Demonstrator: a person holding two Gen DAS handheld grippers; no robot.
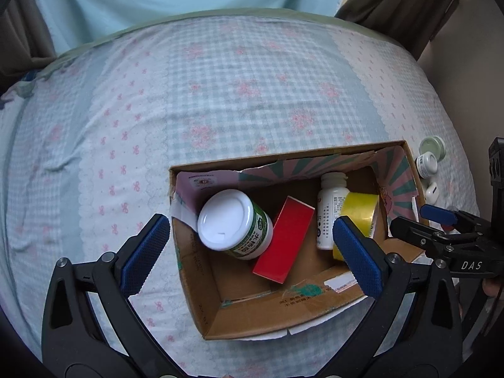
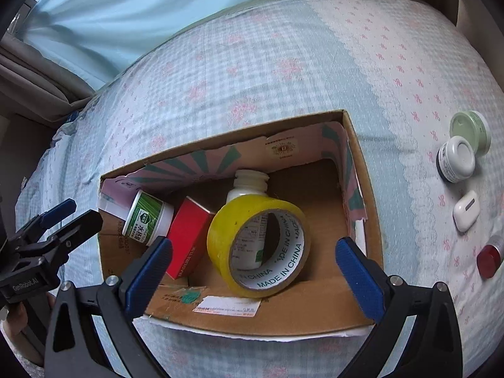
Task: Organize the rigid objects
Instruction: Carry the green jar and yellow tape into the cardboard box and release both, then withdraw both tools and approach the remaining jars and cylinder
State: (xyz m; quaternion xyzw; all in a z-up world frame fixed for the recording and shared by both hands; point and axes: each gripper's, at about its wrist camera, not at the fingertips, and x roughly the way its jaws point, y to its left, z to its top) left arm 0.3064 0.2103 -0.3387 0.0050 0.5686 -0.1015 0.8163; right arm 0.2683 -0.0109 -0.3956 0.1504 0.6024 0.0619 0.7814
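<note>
An open cardboard box (image 1: pixel 201 283) (image 2: pixel 362 163) sits on the bed. Inside lie a green-labelled jar with a white lid (image 1: pixel 233 223) (image 2: pixel 148 217), a red box (image 1: pixel 285 239) (image 2: pixel 189 239), a white bottle (image 1: pixel 329 208) (image 2: pixel 250 182) and a yellow tape roll (image 1: pixel 359 211) (image 2: pixel 261 245). My left gripper (image 1: pixel 252 252) is open and empty above the box. My right gripper (image 2: pixel 255 277) is open and empty above the tape roll; it also shows in the left wrist view (image 1: pixel 422 220).
On the bed right of the box lie a pale green tin (image 2: pixel 471 130) (image 1: pixel 433 148), a small white-lidded jar (image 2: pixel 456 157) (image 1: pixel 426 163), a white earbud case (image 2: pixel 466 209) (image 1: pixel 432 190) and a red-capped object (image 2: pixel 489 260). Blue curtains hang behind the bed.
</note>
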